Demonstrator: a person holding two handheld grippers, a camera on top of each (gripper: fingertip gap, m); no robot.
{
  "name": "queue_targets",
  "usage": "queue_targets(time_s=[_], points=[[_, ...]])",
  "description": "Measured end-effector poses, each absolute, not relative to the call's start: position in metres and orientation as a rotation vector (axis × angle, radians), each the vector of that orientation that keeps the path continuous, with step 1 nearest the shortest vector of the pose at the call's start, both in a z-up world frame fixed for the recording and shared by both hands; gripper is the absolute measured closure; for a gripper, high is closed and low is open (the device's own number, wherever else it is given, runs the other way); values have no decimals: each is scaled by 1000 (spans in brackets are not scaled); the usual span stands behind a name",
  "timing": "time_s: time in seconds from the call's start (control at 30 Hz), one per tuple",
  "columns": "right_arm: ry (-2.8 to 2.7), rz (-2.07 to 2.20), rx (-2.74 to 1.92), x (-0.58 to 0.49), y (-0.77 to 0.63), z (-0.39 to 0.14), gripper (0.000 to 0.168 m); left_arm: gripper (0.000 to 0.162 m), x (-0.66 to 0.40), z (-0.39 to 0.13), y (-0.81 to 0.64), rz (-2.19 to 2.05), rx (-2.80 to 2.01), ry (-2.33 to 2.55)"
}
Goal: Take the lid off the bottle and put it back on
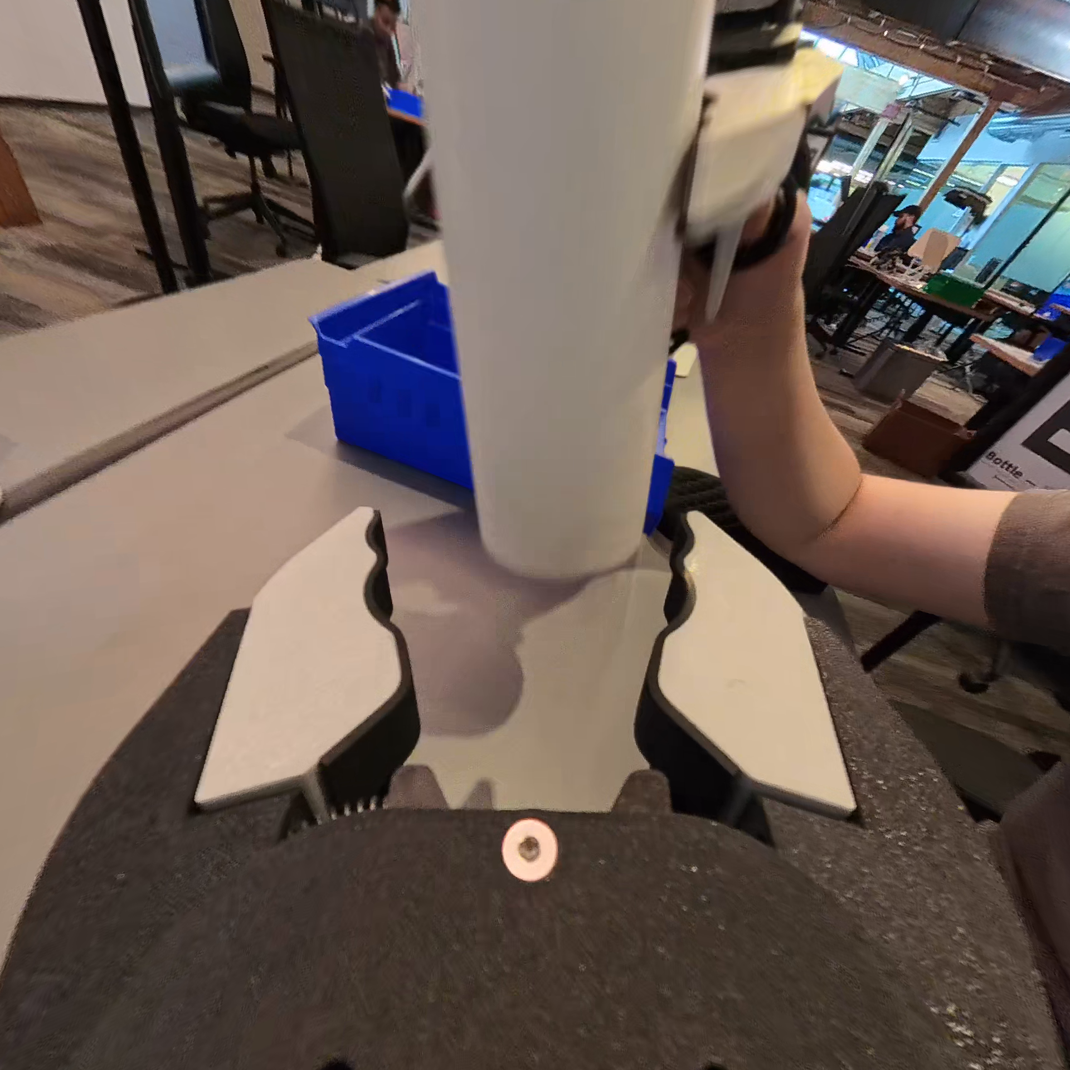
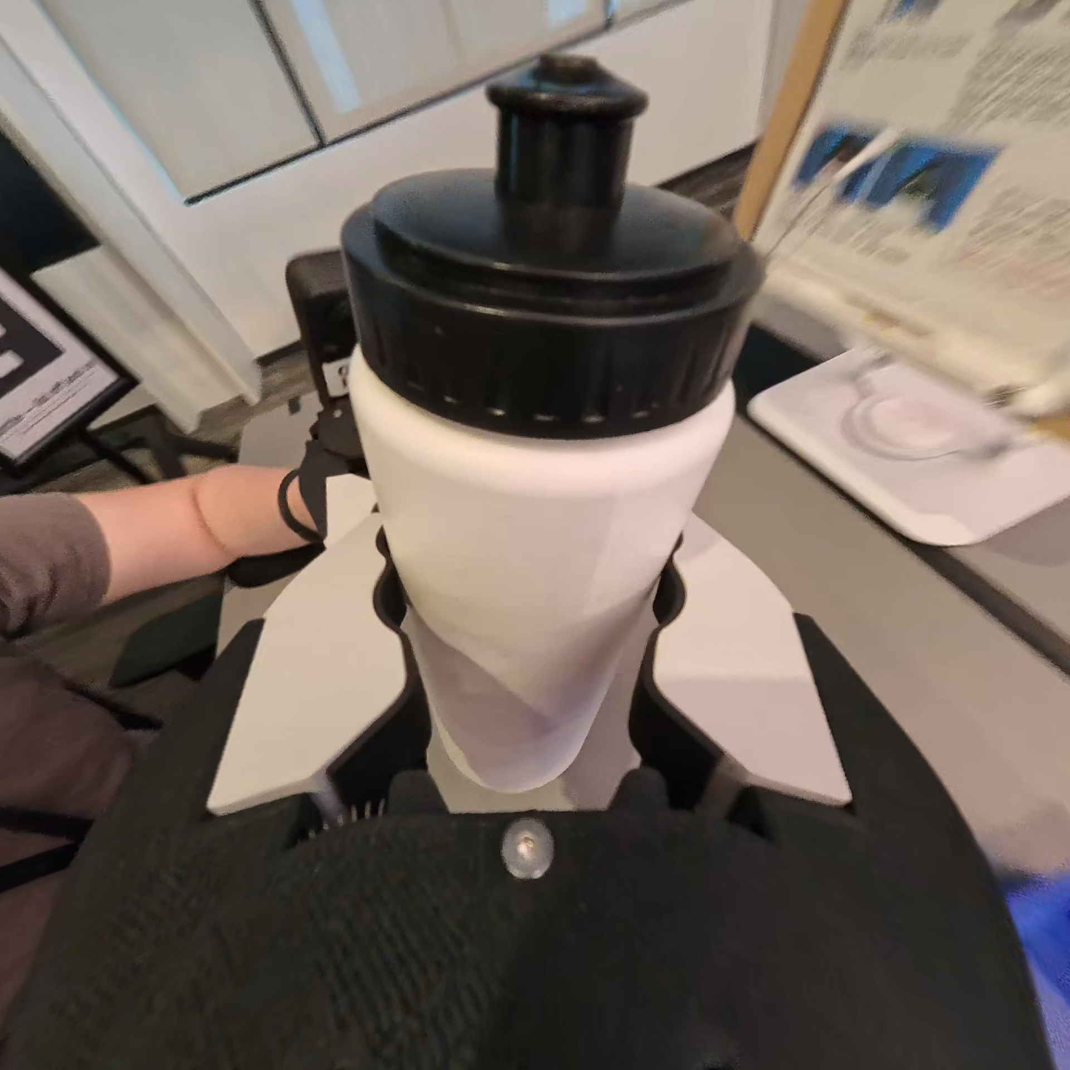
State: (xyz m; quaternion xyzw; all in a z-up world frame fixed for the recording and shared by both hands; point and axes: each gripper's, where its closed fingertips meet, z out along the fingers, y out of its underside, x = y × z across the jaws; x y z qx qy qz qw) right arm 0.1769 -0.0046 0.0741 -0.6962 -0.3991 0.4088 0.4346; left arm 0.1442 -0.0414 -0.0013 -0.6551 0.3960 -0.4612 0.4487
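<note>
A white bottle [image 2: 532, 521] with a black ribbed lid [image 2: 538, 312] and pull spout stands upright between my right gripper's [image 2: 530, 585] fingers. The jaws press on its body below the lid, and the lid sits on the bottle. In the left wrist view the bottle's [image 1: 556, 289] base hovers at or just above the grey table [image 1: 145, 550], level with my left gripper's [image 1: 530, 538] fingertips. My left gripper is open and empty. The right gripper [image 1: 747, 150] shows at the bottle's upper right, held by a hand.
A blue bin [image 1: 394, 394] stands on the table just behind the bottle. A white tray [image 2: 926, 463] lies at the right of the table. Office chairs, black stands and a leaning signboard [image 1: 1030, 440] surround the table. A person's forearm [image 1: 810, 463] reaches in from the right.
</note>
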Motion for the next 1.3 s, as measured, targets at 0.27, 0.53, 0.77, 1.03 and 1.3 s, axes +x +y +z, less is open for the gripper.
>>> queue_targets(time_s=[0.27,0.53,0.77,1.03,1.3], points=[[-593,389,-2062,361,23,80,80,73,138,23,-47,-971,-1580,1063],[-499,332,-2712,399,53,-63,79,75,140,21,-53,-941,-1592,1097],[-413,127,-2934,419,54,-110,79,75,124,8,-28,-563,-1657,1099],[-399,-15,-3080,431,50,-144,79,74,94,-5,5,-145,-1737,980],[-470,-111,-3125,435,45,-150,78,74,75,-6,20,-37,-1766,894]])
